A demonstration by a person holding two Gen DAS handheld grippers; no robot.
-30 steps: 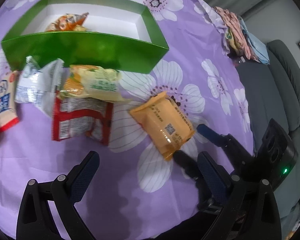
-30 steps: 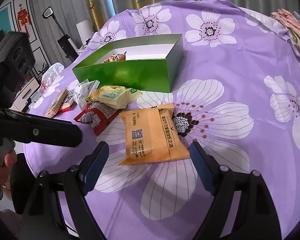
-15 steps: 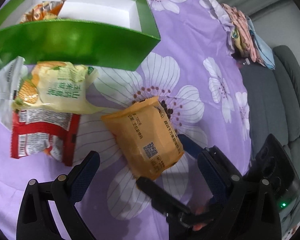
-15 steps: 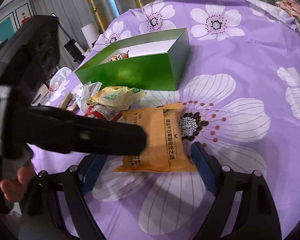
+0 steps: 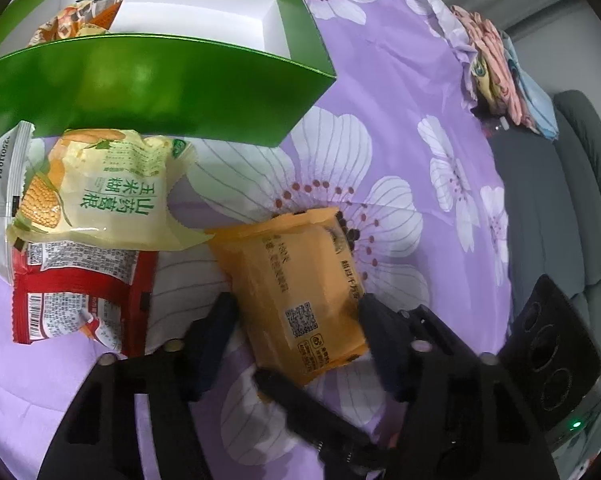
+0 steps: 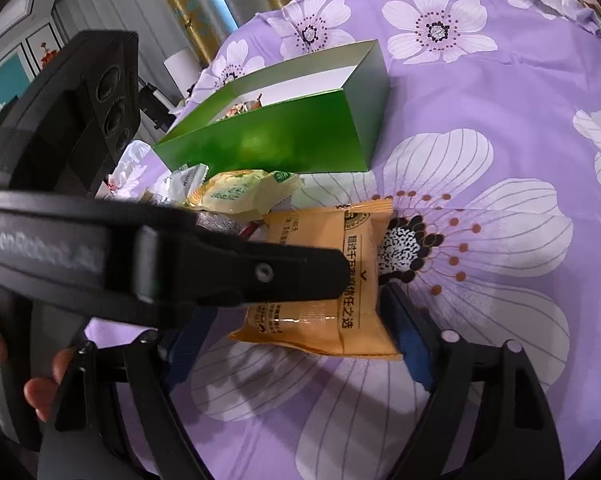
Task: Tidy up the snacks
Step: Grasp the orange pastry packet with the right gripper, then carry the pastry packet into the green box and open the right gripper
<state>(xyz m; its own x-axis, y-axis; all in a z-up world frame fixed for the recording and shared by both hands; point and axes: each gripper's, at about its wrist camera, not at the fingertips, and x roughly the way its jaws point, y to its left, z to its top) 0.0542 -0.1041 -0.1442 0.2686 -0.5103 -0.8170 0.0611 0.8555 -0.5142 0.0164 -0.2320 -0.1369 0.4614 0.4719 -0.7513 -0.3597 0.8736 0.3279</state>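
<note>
1. Two views. Left wrist: left gripper (image 5: 298, 316), jaws just closing, pinching orange pack (image 5: 296, 280) with QR code on cloth (image 5: 400, 92); yellow pack (image 5: 100, 188) reading "山药葛根 玉米糊" before green box (image 5: 148, 84).
2. Right wrist: right gripper (image 6: 296, 332), jaws just narrowing, straddling orange pack (image 6: 332, 264); contact unclear. "GenRobot" on left gripper (image 6: 44, 256).

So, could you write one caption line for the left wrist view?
Left gripper jaws closing around the orange snack packet on the purple floral tablecloth, near the green box.
</note>
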